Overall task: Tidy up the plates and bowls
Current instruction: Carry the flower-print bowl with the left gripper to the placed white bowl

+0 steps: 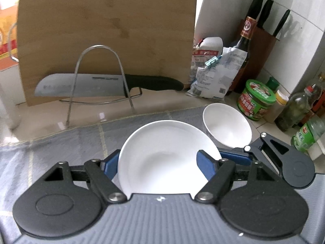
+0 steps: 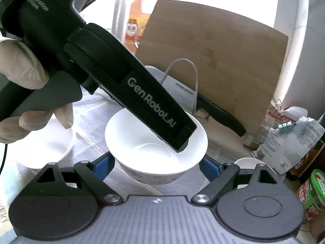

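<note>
- Left wrist view: blue pads of the left tool [image 1: 165, 163] sit right up front, clenched on either side of the white plate [image 1: 162, 152], one pad on each edge. Looks like the plate is gripped and tilted up off the grey checked cloth [image 1: 50, 146] rather than lying flat (hard to be totally sure with the fisheye).
- Same view, just to the right of the plate: a white bowl [image 1: 226, 127] with the right tool [image 1: 239, 152] at its near rim. Behind all that, a wire rack [image 1: 101, 81] holding a cleaver [image 1: 81, 85], a bamboo cutting board [image 1: 105, 30] leaning on the wall, plus bottles and jars in the corner.
- Right wrist view: the right tool's blue pads flank the bowl [image 2: 156, 142] on both sides, and the bowl looks grasped and held above the cloth. The left tool's black body crosses over it, with a gloved hand [image 2: 30, 93] on its grip.
- Also here: another white bowl [image 2: 46, 144] sitting on the cloth at left, and a small white dish edge [image 2: 246, 162] peeking out on the right.
- Progress guess: early-to-middle. One plate and one bowl are each picked up, but nothing I can see is stacked or put anywhere yet, and at least one more bowl is waiting on the worktop.
</note>
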{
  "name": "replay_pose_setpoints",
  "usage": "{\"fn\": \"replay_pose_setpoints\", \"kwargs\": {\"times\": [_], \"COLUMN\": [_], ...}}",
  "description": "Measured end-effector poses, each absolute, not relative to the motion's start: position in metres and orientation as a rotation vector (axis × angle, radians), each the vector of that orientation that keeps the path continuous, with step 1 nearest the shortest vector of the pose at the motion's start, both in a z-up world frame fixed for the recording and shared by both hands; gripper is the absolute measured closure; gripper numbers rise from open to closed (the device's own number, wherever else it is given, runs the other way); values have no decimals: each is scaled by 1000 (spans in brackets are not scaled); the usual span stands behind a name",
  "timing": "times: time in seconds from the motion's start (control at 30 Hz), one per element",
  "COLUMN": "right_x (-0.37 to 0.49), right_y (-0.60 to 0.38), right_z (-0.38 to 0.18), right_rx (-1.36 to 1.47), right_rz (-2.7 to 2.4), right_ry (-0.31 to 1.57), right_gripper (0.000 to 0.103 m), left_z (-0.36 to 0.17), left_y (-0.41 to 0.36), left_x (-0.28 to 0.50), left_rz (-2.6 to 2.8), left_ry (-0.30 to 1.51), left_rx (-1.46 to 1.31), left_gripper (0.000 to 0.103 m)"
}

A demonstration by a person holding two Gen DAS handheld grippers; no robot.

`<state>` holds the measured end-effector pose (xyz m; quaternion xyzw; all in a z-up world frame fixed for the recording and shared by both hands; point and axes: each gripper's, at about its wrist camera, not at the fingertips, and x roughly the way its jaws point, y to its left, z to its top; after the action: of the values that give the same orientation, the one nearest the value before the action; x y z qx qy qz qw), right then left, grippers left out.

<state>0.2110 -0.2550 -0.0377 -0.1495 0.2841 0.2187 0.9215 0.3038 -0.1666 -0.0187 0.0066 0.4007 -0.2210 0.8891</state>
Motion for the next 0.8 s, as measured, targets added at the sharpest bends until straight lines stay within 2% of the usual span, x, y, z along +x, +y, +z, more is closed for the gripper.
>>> {"fn": "replay_pose_setpoints", "kwargs": {"times": [0.8], "right_x": [175], "right_y": [-173], "right_z": [-27], "right_rx": [-328], "right_rz": [638], "right_ry": [580], "right_gripper": [10], "left_z": [-4], "left_y": [-74], "left_x": [232], "left_rz": [-308], "left_ry": [822], "left_rx": [-32], "left_gripper": [25]}}
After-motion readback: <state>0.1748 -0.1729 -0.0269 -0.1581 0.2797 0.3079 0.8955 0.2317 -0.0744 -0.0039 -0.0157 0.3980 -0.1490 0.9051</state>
